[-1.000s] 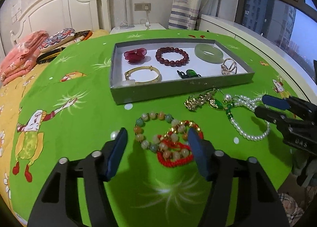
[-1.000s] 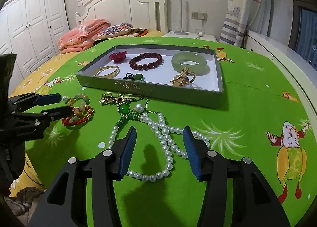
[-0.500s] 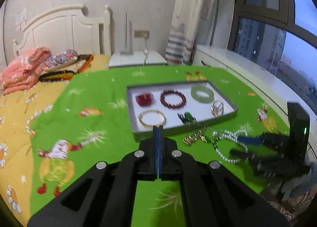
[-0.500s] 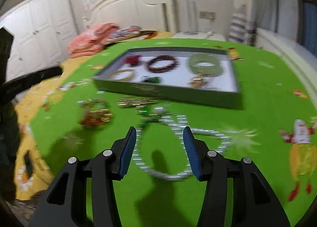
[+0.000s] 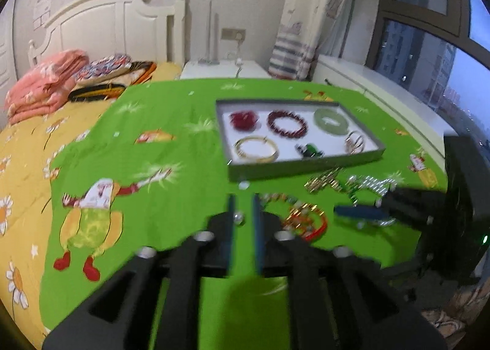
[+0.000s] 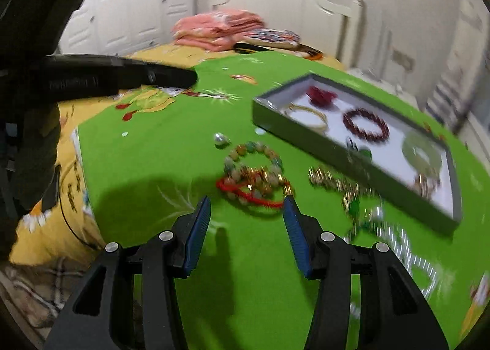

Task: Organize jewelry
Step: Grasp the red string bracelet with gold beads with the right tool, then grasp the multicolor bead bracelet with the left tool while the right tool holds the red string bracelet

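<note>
A grey tray [image 5: 306,166] [image 6: 306,132] on the green cloth holds a red flower, a dark red bead bracelet [image 6: 366,125], a jade bangle [image 5: 330,119], a gold bangle [image 5: 255,148] and smaller pieces. In front of it lie a pile of bead and red cord bracelets [image 6: 254,178] [image 5: 306,218], a gold chain piece [image 6: 324,177], a pearl necklace [image 6: 398,236] and a loose pearl [image 6: 221,138]. My right gripper [image 6: 246,200] is open just before the bracelet pile, nothing between its pads. My left gripper [image 5: 243,200] hangs above the cloth, jaws opening, a narrow gap, holding nothing.
The green cloth covers a bed with a yellow sheet [image 5: 27,148]. Folded pink blankets [image 5: 46,80] and a white headboard [image 5: 116,22] lie at the far end. A nightstand [image 5: 223,68] and a window sill [image 5: 382,87] stand beyond. A black cable [image 6: 65,212] hangs at the bed's near-left edge.
My left gripper shut on nothing, pulled back and up from the bracelet pile, then began opening. My right gripper swung left from the pearl necklace to the bracelet pile and rolled, at the same width.
</note>
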Available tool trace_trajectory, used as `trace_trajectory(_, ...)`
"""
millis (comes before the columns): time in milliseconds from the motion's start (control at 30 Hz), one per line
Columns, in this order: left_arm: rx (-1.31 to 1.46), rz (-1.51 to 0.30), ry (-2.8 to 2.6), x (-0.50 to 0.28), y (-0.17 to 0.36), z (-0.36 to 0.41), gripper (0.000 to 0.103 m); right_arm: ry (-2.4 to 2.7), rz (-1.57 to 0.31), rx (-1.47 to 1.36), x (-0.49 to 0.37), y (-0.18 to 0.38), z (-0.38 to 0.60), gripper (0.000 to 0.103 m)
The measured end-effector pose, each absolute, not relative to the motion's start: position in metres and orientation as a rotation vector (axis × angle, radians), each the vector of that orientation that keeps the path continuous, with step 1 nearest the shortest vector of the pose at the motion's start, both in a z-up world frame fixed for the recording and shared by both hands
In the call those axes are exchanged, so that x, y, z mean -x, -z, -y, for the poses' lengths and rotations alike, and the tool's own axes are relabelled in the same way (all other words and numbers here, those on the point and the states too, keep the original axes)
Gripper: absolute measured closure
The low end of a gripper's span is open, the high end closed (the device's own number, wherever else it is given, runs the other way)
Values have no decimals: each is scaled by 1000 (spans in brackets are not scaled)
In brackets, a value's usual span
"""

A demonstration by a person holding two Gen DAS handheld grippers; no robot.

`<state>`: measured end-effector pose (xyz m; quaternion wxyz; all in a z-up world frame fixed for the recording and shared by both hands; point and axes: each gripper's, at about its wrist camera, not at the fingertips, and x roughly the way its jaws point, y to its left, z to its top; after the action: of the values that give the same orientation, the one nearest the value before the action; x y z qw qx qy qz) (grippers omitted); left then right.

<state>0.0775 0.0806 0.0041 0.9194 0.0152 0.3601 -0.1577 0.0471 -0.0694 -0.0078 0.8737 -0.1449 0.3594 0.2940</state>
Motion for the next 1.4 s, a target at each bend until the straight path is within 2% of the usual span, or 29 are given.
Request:
trace_trajectory(33, -26, -744, 317, -77, 0, -83, 61, -625, -760, 345, -51, 9, 64, 55)
trace_trajectory(67, -16, -745, 300, -76, 3, -89, 52, -636, -763, 385, -54, 11, 59, 56)
trace_trajectory(100, -11, -746, 291, -76, 5, -93, 50, -641, -758, 423, -55, 12, 55, 57)
trace_trajectory(133, -6, -750, 285, -75, 7, -97, 46, -654, -749, 472, -55, 13, 49, 71)
trace_trajectory(167, -2, -755, 277, -75, 10, -101, 40, -682, -744, 505, -54, 13, 46, 95)
trace_trajectory(267, 12, -770, 255, -75, 17, -112, 32, -709, -669, 426, -47, -6, 56, 97)
trace_trajectory(533, -26, -803, 322, -73, 31, -90, 31, -742, -576, 21, -50, -56, 111, 97)
trace_trajectory(600, -47, -804, 351, -71, 34, -78, 31, -706, -613, -57, -63, -56, 121, 97)
trace_trajectory(700, -68, -810, 366, -69, 36, -66, 31, -494, -700, 67, -79, -38, 122, 97)
trace_trajectory(767, -78, -816, 369, -69, 39, -62, 31, -550, -745, -105, -84, -30, 142, 97)
trace_trajectory(1067, -82, -836, 438, -96, 41, -32, 31, -501, -701, -122, -71, -37, 167, 97)
trace_trajectory(1100, -81, -843, 439, -101, 42, -26, 32, -501, -697, -122, -67, -37, 166, 97)
trace_trajectory(1167, -91, -854, 449, -113, 46, -16, 49, -499, -684, -108, -63, -40, 166, 97)
trace_trajectory(1233, -119, -865, 433, -122, 49, -8, 57, -500, -676, -96, -58, -40, 166, 97)
trace_trajectory(1400, -197, -876, 426, -126, 54, 3, 62, -502, -669, -106, -54, -38, 172, 97)
